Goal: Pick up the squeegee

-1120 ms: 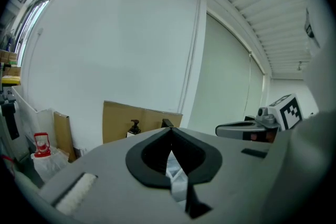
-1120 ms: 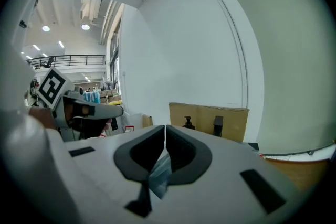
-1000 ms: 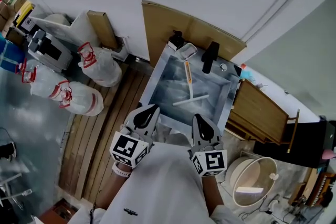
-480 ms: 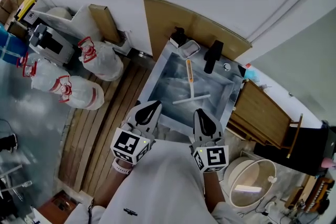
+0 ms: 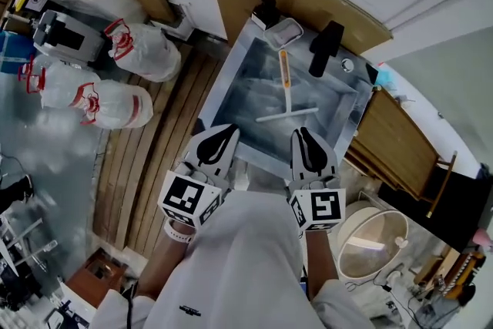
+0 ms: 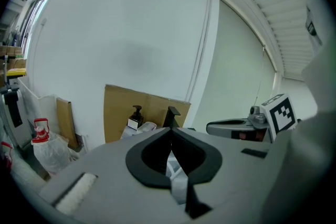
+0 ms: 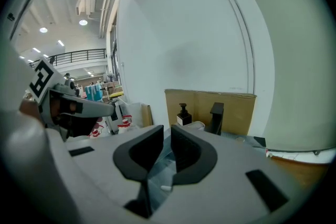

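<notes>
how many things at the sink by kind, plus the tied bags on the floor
squeegee: 1
black faucet: 1
black pump bottle: 1
white tray: 1
tied white bags: 3
total: 7

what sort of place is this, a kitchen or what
Probably a mock-up sink station in a warehouse-like hall, not a home kitchen: the steel sink with the squeegee is backed by bare cardboard, tied plastic bags lie beside it, and a high ceiling with a railed gallery shows in the right gripper view.
</notes>
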`<control>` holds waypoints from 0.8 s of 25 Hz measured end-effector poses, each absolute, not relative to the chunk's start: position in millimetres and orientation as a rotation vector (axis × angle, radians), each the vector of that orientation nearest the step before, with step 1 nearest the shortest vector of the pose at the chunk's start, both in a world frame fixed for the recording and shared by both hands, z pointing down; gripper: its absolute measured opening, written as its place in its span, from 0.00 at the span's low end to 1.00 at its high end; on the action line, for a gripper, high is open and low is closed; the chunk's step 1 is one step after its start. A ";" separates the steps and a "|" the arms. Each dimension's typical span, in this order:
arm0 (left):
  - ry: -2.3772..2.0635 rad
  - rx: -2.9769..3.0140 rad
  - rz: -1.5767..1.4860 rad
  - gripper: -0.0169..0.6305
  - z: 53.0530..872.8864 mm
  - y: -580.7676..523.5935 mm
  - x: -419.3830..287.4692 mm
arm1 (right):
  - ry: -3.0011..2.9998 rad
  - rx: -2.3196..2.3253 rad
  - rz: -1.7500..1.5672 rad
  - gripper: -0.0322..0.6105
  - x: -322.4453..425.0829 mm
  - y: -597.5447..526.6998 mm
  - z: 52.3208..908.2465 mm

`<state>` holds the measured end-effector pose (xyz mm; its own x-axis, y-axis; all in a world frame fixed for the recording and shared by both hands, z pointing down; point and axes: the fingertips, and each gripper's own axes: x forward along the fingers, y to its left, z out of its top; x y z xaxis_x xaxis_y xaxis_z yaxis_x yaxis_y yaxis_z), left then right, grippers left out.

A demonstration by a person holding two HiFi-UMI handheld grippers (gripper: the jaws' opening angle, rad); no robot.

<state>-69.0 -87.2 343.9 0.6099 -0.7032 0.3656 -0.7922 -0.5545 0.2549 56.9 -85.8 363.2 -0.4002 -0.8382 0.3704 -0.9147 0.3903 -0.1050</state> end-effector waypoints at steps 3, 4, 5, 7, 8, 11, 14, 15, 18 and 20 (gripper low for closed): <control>-1.187 2.421 0.326 0.03 357.5 -91.0 -63.4 | -2.388 1.504 0.454 0.08 55.3 -92.4 381.7; -1.188 2.413 0.332 0.03 362.5 -93.3 -62.3 | -2.385 1.485 0.463 0.11 54.6 -94.5 389.6; -1.192 2.404 0.338 0.03 367.8 -95.6 -61.5 | -2.381 1.467 0.472 0.13 54.3 -96.5 397.9; -1.202 2.382 0.352 0.03 378.7 -100.1 -60.6 | -2.369 1.440 0.493 0.13 54.8 -100.5 413.9; -1.206 2.370 0.358 0.03 384.1 -102.6 -60.3 | -2.363 1.432 0.502 0.14 55.2 -102.8 421.2; -1.218 2.341 0.371 0.03 401.3 -110.6 -59.1 | -2.349 1.417 0.521 0.14 57.1 -111.8 441.4; -1.228 2.313 0.389 0.03 421.3 -117.3 -56.7 | -2.335 1.405 0.535 0.15 60.7 -122.1 460.6; -1.227 2.301 0.396 0.03 428.0 -119.2 -55.5 | -2.329 1.404 0.539 0.15 62.4 -125.8 467.2; -1.221 2.280 0.417 0.03 447.8 -125.0 -50.2 | -2.309 1.405 0.557 0.16 67.8 -137.7 488.0; -1.214 2.273 0.429 0.03 461.1 -128.7 -45.6 | -2.292 1.402 0.571 0.16 71.1 -144.4 503.1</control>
<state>-45.6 -128.7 461.1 0.5473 -0.6705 0.5009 -0.8363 -0.4609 0.2967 71.1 -144.4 503.1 -0.4223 -0.7390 0.5249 -0.8988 0.4163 -0.1371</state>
